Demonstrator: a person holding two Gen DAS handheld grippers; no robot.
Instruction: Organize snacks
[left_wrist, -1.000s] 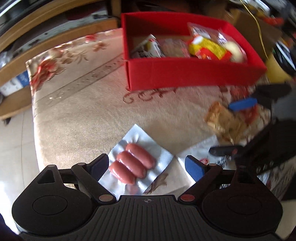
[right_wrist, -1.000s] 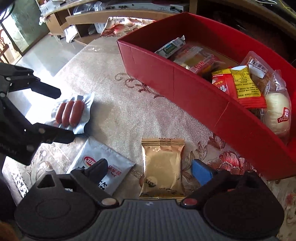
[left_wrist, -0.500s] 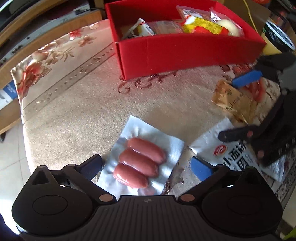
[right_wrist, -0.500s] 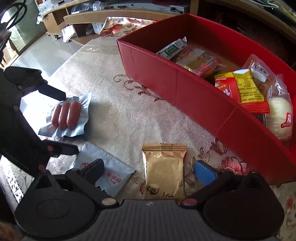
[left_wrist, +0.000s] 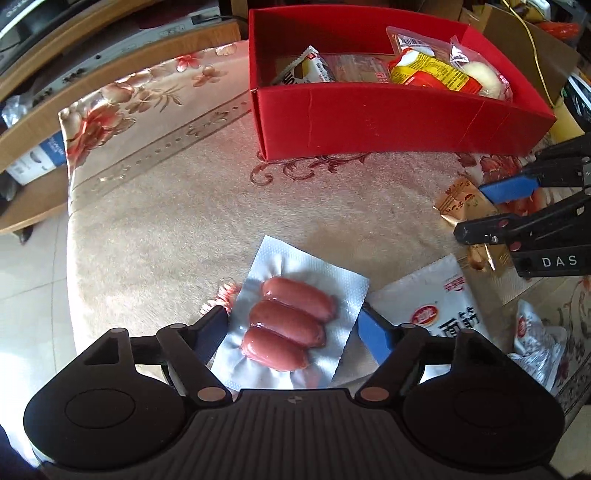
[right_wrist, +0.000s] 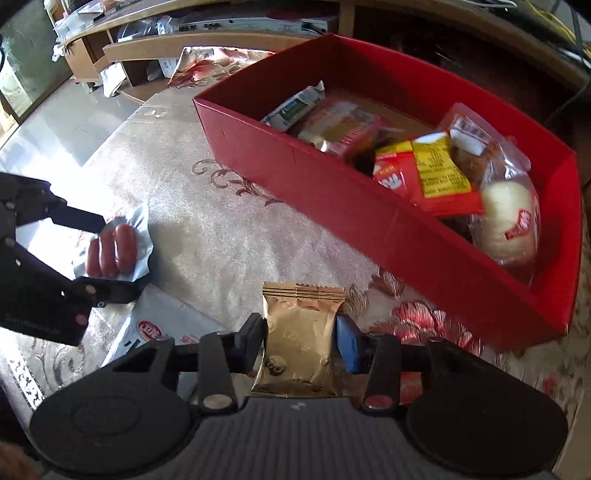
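Note:
A silver vacuum pack of three sausages (left_wrist: 291, 325) lies on the tablecloth between the fingers of my left gripper (left_wrist: 295, 332), which touch its two edges; it also shows in the right wrist view (right_wrist: 114, 251). My right gripper (right_wrist: 300, 341) is shut on a gold snack packet (right_wrist: 301, 332), which shows in the left wrist view too (left_wrist: 465, 201). The red box (left_wrist: 369, 122) stands beyond, holding several snacks, and appears in the right wrist view (right_wrist: 332, 192).
A white noodle packet (left_wrist: 436, 302) lies right of the sausages, and another white packet (left_wrist: 535, 343) lies by the table's right edge. The floral tablecloth (left_wrist: 166, 206) ends at the left over a tiled floor. Wooden shelves stand behind.
Both grippers have closed in. The left gripper's fingers have come against the sausage pack. The right gripper's fingers have shut on the gold packet.

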